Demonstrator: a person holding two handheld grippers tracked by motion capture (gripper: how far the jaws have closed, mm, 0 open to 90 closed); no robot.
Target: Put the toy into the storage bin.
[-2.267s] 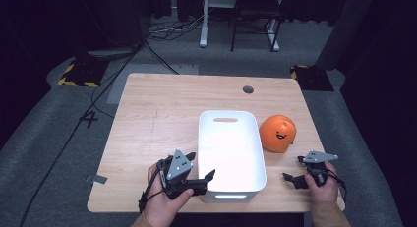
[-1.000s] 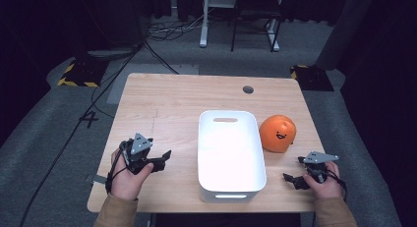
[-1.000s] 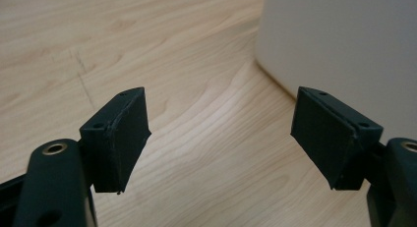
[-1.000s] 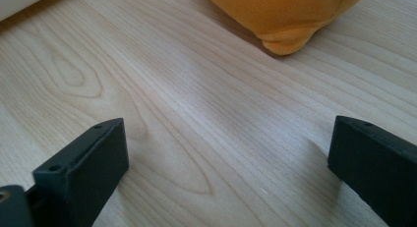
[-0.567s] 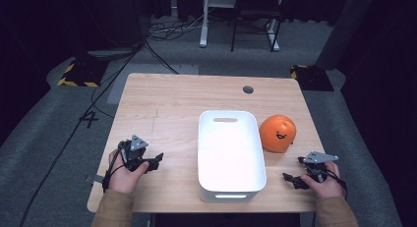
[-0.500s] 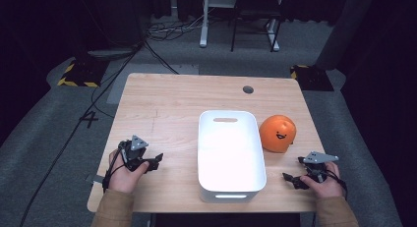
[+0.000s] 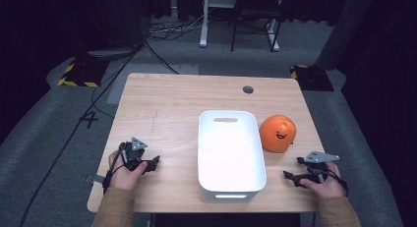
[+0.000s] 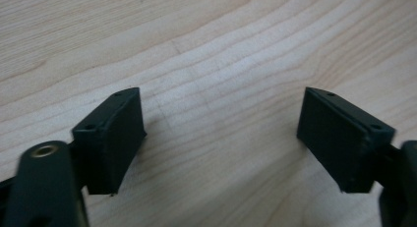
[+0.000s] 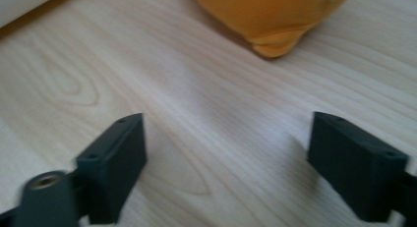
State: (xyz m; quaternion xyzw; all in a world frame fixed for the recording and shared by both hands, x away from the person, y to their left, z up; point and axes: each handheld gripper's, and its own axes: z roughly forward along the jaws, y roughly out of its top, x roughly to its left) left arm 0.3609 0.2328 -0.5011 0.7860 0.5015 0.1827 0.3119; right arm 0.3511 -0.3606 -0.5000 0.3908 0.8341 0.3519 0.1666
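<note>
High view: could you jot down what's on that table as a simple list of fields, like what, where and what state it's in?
Table: light wooden table with a small round grommet near its far edge
Bin: white bin, empty, middle of the table
Toy: orange ball with a smiley face, just right of the bin, on the wood
Left gripper: left gripper, jaws open, nothing between them, left of the bin
Right gripper: right gripper, jaws open, empty, near the front right corner, pointed toward the ball
</note>
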